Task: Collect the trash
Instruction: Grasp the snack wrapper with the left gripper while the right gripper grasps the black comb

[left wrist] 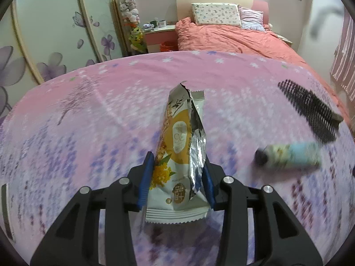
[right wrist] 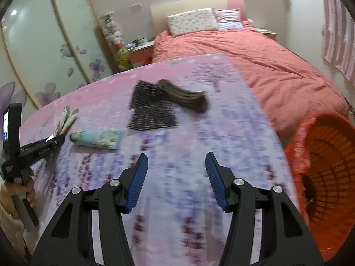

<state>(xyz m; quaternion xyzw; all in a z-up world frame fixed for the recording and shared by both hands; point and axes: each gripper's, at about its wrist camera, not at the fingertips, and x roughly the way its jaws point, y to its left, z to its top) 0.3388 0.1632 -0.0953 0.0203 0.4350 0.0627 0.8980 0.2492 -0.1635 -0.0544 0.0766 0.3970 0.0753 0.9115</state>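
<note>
My left gripper (left wrist: 177,161) is shut on a torn snack wrapper (left wrist: 179,146), white and yellow with silver foil inside, held above the pink floral tablecloth (left wrist: 88,115). The right wrist view shows the same gripper (right wrist: 58,137) at far left with the wrapper (right wrist: 66,119) sticking out of it. My right gripper (right wrist: 176,157) is open and empty above the cloth. An orange basket (right wrist: 321,166) lined with a red bag stands at the table's right edge.
A light blue tube with a black cap (left wrist: 288,155) (right wrist: 97,139) lies on the cloth. A black brush (left wrist: 310,110) (right wrist: 153,108) with a dark handle (right wrist: 186,95) lies beyond it. A bed with a coral quilt (right wrist: 266,66) stands behind the table.
</note>
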